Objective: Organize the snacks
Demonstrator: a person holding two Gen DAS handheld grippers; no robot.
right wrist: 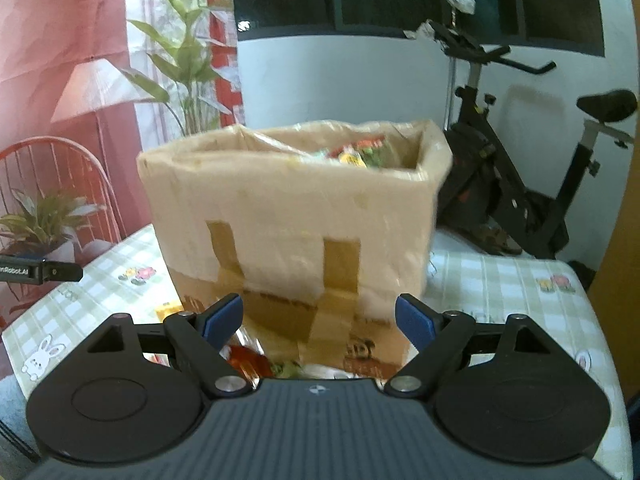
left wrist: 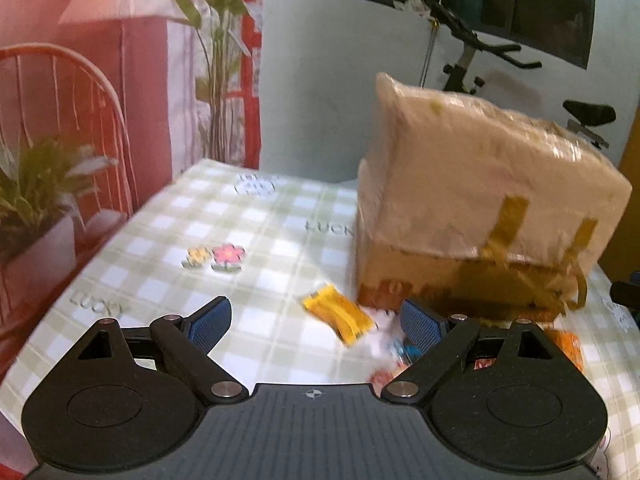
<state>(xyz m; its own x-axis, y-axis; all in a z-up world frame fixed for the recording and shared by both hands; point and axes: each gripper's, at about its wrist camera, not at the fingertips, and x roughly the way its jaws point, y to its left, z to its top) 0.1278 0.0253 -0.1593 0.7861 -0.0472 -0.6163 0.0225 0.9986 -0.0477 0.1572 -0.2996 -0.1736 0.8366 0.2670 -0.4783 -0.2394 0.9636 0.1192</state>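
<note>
A tall taped cardboard box (right wrist: 296, 220) stands on the checked table, open at the top with several snack packets (right wrist: 358, 152) inside. In the left wrist view the box (left wrist: 480, 200) stands at the right. A yellow snack packet (left wrist: 338, 314) lies on the cloth between my left fingers, with more packets (left wrist: 396, 356) by the right finger. My left gripper (left wrist: 316, 320) is open and empty above them. My right gripper (right wrist: 320, 316) is open and empty, facing the box's front. Loose packets (right wrist: 256, 360) lie below it at the box's foot.
The checked tablecloth (left wrist: 240, 232) covers the table. An orange packet (left wrist: 568, 344) lies right of the left gripper. An exercise bike (right wrist: 512, 184) stands behind the table at the right. A red chair (left wrist: 60, 92) and potted plants (left wrist: 36, 192) stand at the left.
</note>
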